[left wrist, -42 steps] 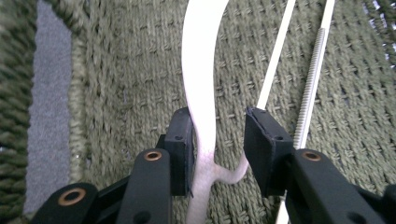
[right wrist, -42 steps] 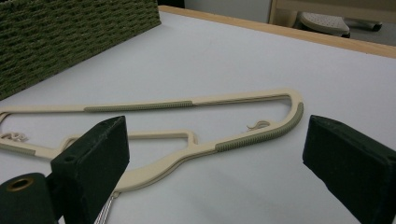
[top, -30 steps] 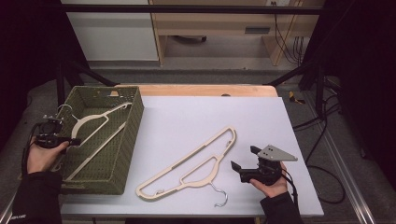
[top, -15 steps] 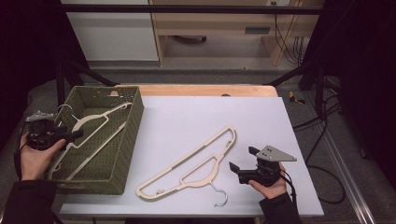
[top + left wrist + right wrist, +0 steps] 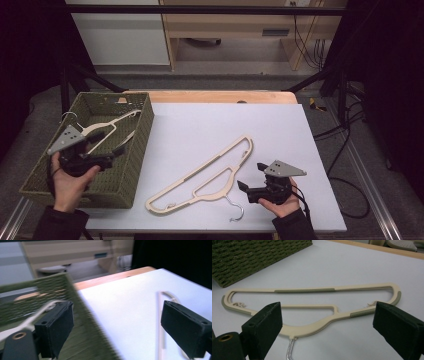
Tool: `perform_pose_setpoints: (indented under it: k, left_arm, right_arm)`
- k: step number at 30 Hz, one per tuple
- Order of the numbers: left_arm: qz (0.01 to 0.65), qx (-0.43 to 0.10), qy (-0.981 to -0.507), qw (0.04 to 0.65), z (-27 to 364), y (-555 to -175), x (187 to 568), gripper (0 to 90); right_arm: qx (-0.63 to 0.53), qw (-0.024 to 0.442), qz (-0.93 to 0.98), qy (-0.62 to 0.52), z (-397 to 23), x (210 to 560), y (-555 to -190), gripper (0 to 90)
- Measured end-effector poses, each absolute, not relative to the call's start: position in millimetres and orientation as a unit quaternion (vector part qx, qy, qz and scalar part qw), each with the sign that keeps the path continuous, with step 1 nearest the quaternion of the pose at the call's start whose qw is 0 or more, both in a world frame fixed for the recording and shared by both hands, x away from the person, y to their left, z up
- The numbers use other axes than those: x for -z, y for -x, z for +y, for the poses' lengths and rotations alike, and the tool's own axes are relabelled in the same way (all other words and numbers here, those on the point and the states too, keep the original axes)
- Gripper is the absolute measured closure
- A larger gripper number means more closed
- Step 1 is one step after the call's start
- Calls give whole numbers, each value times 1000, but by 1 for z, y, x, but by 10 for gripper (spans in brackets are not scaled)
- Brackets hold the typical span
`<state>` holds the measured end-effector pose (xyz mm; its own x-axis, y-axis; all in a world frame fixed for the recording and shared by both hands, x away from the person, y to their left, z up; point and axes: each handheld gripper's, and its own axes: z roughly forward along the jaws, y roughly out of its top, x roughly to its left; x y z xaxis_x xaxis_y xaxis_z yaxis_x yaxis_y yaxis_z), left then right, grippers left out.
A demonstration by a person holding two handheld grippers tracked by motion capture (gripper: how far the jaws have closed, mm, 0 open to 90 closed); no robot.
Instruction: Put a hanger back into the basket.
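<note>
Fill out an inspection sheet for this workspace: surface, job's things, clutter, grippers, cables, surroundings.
Surface: white table, wooden strip along the far edge.
Job's things: one beige hanger in the green basket; second hanger flat on the table.
Clutter: nothing seen.
Grippers: left gripper over the basket, jaws just opened, nothing between; right gripper open beside the second hanger's hook.
Cables: black loops on the floor at right.
Surroundings: wooden bench, dark curtains.

A cream hanger [image 5: 210,176] with olive-grey ribbed grip strips and a silver metal hook lies on a white desk [image 5: 200,125] edged in light wood. A dark olive woven basket [image 5: 131,150] holds what looks like a second cream hanger [image 5: 102,126]. Both grippers' jaws are black.
</note>
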<state>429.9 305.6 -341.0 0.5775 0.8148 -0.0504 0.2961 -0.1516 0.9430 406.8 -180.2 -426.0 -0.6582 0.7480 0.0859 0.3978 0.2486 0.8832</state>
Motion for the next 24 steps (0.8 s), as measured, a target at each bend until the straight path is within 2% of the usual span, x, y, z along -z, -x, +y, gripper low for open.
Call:
perform_pose_setpoints:
  k: [12, 24]
  left_arm:
    - [323, -213, -756, 527, 243, -404, 368, 89]
    - [315, -190, -767, 526, 228, -393, 387, 86]
  right_arm:
    - [-473, 160, 783, -371, -168, 435, -404, 128]
    - [-436, 146, 802, -382, -148, 454, -400, 213]
